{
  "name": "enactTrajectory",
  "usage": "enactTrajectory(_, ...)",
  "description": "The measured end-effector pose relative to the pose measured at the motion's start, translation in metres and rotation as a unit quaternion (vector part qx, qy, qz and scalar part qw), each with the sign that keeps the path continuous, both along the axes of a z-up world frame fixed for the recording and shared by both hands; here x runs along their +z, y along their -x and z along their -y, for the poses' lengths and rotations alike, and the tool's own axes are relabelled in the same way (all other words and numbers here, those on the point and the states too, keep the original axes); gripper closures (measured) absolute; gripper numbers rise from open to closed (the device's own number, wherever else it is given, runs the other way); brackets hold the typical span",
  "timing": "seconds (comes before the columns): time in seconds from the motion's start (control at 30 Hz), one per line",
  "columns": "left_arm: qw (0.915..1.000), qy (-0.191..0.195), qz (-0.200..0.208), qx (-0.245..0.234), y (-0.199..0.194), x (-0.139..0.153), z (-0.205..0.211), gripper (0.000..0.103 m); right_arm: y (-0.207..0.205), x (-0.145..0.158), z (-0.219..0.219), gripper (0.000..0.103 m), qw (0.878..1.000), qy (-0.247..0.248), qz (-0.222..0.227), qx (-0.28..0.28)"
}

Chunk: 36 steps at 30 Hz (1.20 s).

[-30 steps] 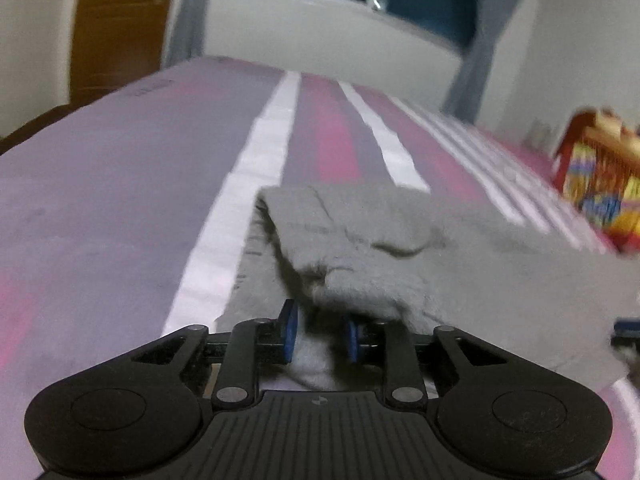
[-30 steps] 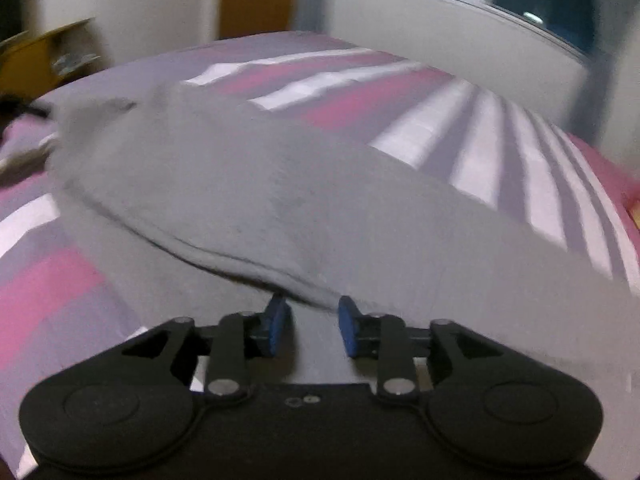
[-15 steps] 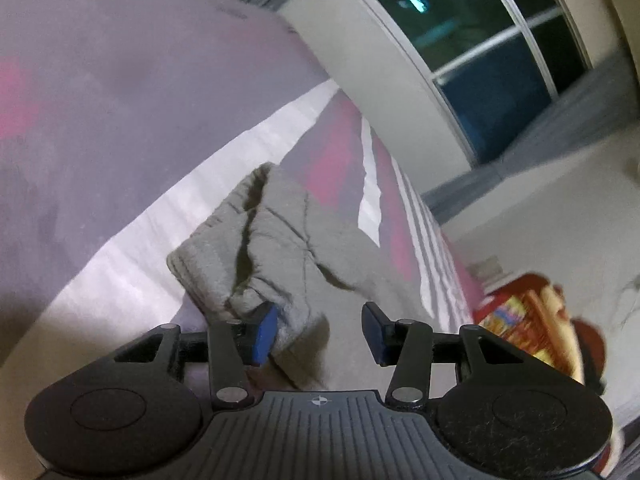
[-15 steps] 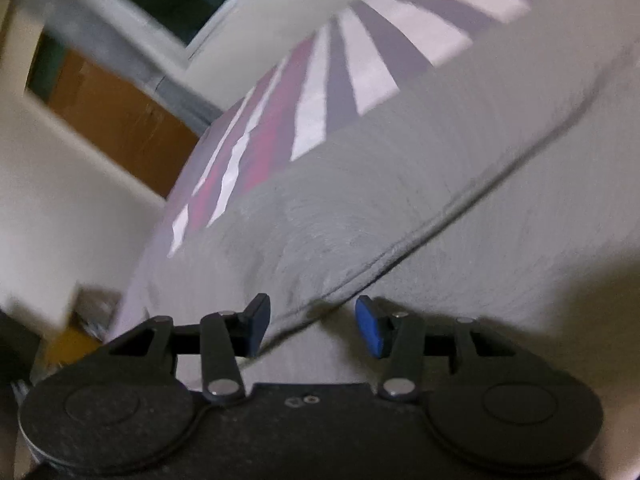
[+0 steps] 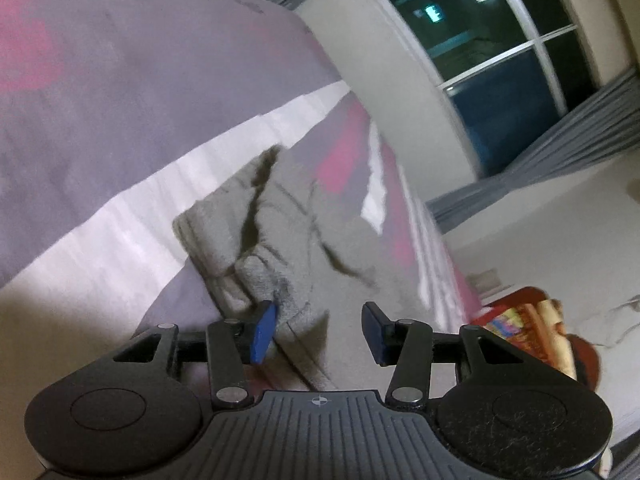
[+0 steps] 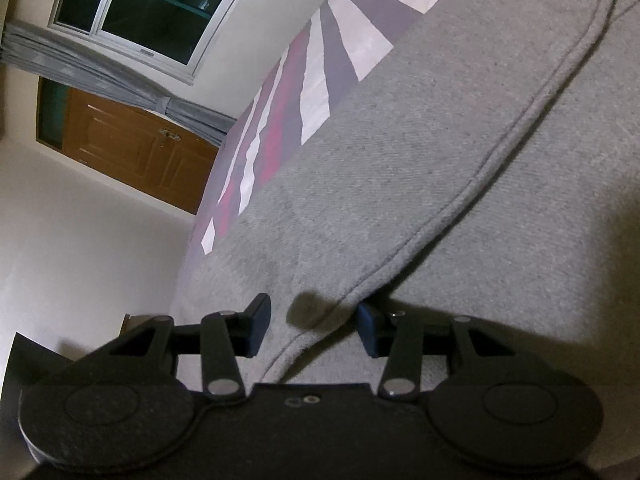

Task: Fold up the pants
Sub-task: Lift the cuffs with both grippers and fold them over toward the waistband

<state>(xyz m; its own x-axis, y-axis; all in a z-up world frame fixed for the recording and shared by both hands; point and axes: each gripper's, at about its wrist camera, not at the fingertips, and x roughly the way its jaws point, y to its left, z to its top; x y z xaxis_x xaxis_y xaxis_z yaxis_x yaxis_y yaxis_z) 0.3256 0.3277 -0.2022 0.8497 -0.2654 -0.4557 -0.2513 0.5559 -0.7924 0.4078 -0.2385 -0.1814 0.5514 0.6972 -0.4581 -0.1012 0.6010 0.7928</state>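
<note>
Pants (image 5: 288, 240) lie on the striped bed (image 5: 100, 120), grey cloth bunched between the released left tongs (image 5: 318, 330). Right tongs (image 6: 314, 330) straddle a seamed fold edge (image 6: 500, 148), their jaws closing, not yet pinching. Judged step: gripping for a fold; next, clamp both, then lift together.

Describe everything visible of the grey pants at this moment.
The grey pants look like soft fleecy knit with stitched seams. They lie on the striped bedcover, one layer folded over another. In the left wrist view the end is bunched and creased. Fabric edges sit between the spread jaws of the left gripper and the right gripper, whose jaws are closing; neither visibly pinches them.
</note>
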Motion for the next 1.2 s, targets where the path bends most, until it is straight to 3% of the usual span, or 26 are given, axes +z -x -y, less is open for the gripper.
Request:
enactTrajectory(0.17,0.9993,0.019,-0.028,0.015,-0.011,-0.017,-0.005,0.056,-0.008,0.010,-0.001,0.059,1.000,-0.007,-0.007,-0.005)
enactTrajectory(0.23,0.9988,0.033,-0.023,0.028,-0.016,-0.018,-0.006,0.067,-0.013,0.009,0.001,0.062,1.000,-0.011,-0.012,-0.011)
enactTrajectory(0.27,0.9988,0.025,-0.024,0.035,-0.019,-0.014,-0.006,0.073,-0.014,0.009,0.002,0.084,1.000,-0.008,-0.014,-0.017)
enactTrajectory(0.3,0.9991,0.020,-0.017,0.034,-0.021,-0.009,-0.006,0.076,-0.014,0.010,0.002,0.098,1.000,0.000,-0.011,-0.017)
enactTrajectory(0.47,0.9998,-0.013,0.016,0.008,-0.024,0.027,-0.015,0.080,0.015,0.045,0.006,0.099,0.997,0.013,0.075,-0.012)
enactTrajectory(0.57,0.9989,-0.041,0.016,-0.016,-0.022,0.037,-0.031,0.080,0.045,0.051,0.009,0.099,0.995,0.000,0.097,-0.003)
enactTrajectory(0.63,0.9965,-0.073,-0.035,-0.020,-0.030,0.025,-0.038,0.080,0.058,0.035,-0.005,0.098,0.995,0.036,0.090,0.023)
enactTrajectory(0.7,0.9961,-0.055,-0.067,-0.019,-0.036,0.006,-0.044,0.080,0.055,0.008,-0.022,0.098,0.994,0.095,0.043,0.038)
enactTrajectory(0.8,0.9966,-0.054,-0.061,-0.013,-0.037,0.009,-0.044,0.080,0.054,-0.004,-0.011,0.098,0.999,0.041,0.023,0.013)
enactTrajectory(0.9,0.9961,-0.079,-0.037,-0.013,-0.031,0.022,-0.040,0.080,0.059,0.010,-0.012,0.098,0.998,0.052,0.041,0.023)
enactTrajectory(1.03,0.9906,-0.115,-0.072,-0.021,-0.038,0.014,-0.035,0.080,0.066,0.001,-0.015,0.098,0.996,0.080,0.030,0.037)
enactTrajectory(1.1,0.9903,-0.117,-0.073,-0.013,-0.037,0.015,-0.033,0.080,0.065,-0.003,-0.011,0.098,0.997,0.067,0.025,0.034)
enactTrajectory(1.17,0.9906,-0.118,-0.069,-0.004,-0.032,0.022,-0.028,0.079,0.064,0.002,-0.001,0.087,0.999,0.039,0.019,0.023)
enactTrajectory(1.2,0.9908,-0.116,-0.069,-0.001,-0.028,0.025,-0.023,0.073,0.066,0.010,0.008,0.082,0.999,0.038,0.027,0.003)
